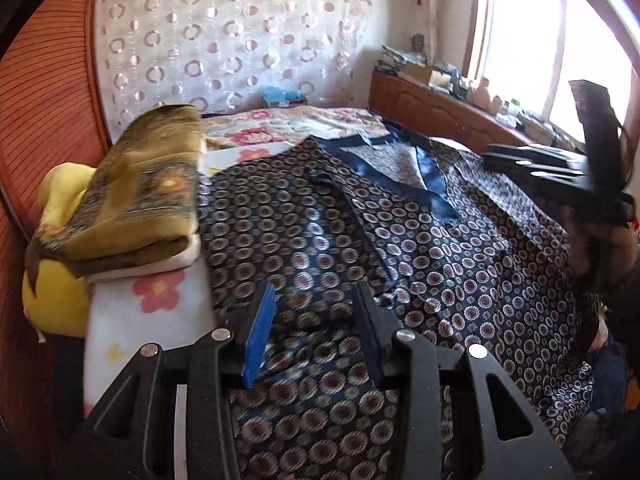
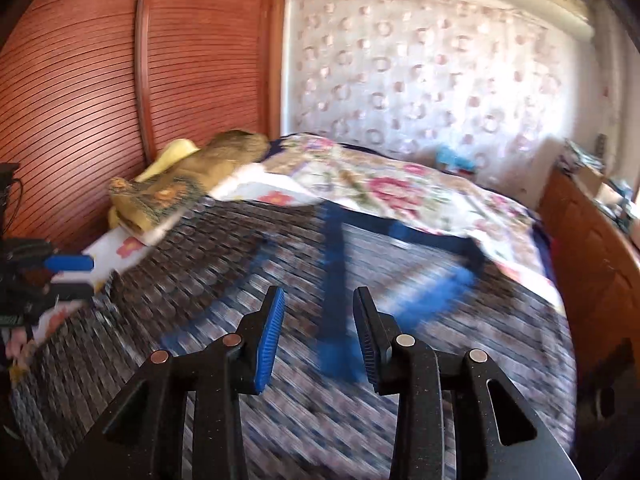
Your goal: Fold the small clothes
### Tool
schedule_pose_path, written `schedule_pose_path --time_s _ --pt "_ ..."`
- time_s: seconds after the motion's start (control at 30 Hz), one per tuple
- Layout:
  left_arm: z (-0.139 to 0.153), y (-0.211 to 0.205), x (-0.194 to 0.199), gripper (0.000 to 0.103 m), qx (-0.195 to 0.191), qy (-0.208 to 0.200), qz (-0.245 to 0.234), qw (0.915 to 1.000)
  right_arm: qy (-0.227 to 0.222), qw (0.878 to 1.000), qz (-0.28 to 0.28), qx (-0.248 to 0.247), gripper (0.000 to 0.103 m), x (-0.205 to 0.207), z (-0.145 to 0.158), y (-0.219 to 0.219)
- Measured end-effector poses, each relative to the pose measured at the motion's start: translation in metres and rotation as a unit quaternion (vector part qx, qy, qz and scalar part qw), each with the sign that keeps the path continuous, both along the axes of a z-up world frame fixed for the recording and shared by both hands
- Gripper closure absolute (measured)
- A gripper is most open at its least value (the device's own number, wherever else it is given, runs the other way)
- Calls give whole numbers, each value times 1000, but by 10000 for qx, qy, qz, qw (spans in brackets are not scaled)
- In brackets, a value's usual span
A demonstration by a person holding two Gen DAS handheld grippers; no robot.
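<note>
A dark navy garment with a circle pattern and plain blue trim lies spread across the bed; it also shows, blurred, in the right wrist view. My left gripper is open and empty just above the garment's near part. My right gripper is open and empty above the garment near its blue trim. The right gripper also shows at the right edge of the left wrist view, and the left gripper at the left edge of the right wrist view.
A folded olive floral blanket on a yellow pillow sits at the bed's left side by a red-brown slatted wardrobe. A floral quilt covers the far bed. A wooden headboard shelf with clutter runs under the window.
</note>
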State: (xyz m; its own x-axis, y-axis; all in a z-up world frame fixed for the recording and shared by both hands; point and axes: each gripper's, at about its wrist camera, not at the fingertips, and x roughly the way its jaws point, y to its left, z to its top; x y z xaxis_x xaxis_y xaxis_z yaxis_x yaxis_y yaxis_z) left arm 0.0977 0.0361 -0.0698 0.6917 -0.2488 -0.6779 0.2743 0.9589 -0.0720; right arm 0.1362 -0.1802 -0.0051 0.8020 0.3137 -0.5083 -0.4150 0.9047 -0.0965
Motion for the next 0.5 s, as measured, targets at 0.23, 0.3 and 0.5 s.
schedule_pose_path --time_s 0.23,0.3,0.5 --pt "-12 -30 27 62 256 301 -261 9989 327 9942 -1015 125 58 -31 -17 -109" --pt "-16 -34 32 62 326 369 -273 9984 496 9901 -1313 86 58 -38 -27 -134" --pt "-28 -41 45 62 489 498 -235 9973 962 9758 -1911 460 58 -49 -50 -191"
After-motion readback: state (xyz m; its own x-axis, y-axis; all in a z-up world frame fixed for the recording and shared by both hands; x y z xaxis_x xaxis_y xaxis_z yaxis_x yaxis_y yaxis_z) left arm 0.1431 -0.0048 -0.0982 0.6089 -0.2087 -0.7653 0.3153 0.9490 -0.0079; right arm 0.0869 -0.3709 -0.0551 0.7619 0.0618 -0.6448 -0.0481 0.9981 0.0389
